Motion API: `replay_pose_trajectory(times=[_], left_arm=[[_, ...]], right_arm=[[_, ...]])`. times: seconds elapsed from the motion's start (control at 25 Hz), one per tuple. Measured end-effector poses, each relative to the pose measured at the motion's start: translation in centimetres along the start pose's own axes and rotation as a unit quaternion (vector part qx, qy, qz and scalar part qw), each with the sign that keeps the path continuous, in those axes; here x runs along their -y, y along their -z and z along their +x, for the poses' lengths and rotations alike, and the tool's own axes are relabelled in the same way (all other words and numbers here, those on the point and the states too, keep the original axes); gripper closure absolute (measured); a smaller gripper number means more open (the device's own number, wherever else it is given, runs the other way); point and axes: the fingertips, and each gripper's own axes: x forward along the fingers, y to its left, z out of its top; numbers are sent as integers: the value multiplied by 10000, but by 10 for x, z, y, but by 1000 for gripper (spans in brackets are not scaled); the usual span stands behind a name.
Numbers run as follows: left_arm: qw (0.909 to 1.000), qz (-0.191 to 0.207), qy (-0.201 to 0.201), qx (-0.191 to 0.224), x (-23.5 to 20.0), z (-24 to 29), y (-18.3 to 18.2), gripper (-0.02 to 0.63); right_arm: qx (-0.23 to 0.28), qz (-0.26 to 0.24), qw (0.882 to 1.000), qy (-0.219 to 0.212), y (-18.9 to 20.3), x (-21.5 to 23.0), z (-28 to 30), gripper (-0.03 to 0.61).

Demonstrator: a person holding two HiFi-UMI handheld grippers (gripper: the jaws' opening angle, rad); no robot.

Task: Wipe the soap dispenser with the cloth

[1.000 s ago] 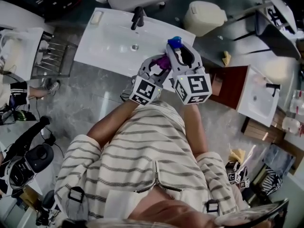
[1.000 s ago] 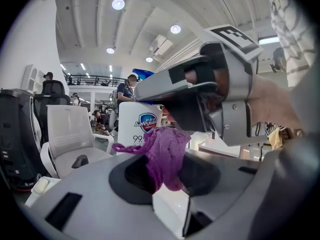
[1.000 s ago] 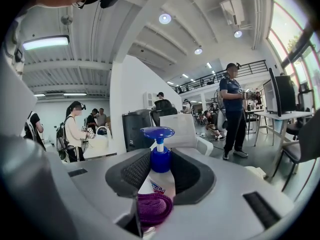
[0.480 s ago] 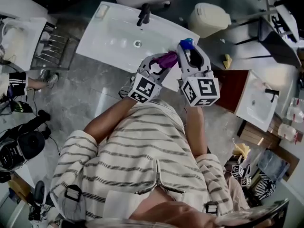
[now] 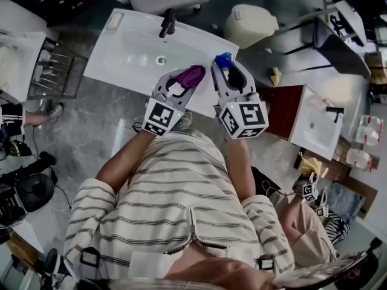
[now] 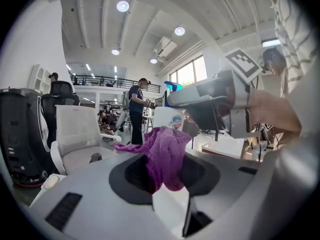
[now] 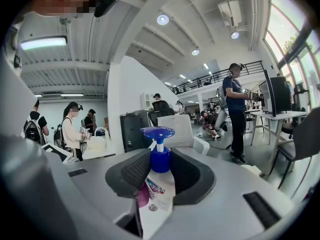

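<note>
Two grippers show in the head view above the white sink (image 5: 121,53): the left gripper (image 5: 183,79) pinches one purple cloth (image 5: 192,74), and the right gripper (image 5: 231,71) clamps one soap dispenser (image 5: 224,59), of which only the blue pump shows. Left gripper view shows the cloth (image 6: 165,154) bunched in closed jaws, near the bottle's label. Right gripper view adds the dispenser (image 7: 161,179) held upright between the jaws, long axis vertical, pump on top.

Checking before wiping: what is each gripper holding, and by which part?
The left gripper pinches the purple cloth by one bunched end; the right gripper clamps the soap dispenser by its body.
</note>
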Motion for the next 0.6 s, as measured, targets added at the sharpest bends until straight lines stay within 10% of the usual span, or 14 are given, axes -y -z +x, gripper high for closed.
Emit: replay_pose_trajectory(times=[0.6], left_arm=[[9968, 191, 722, 273, -19, -8, -25, 482]], right_arm=[[-1, -158, 9983, -559, -7, -6, -8, 454]])
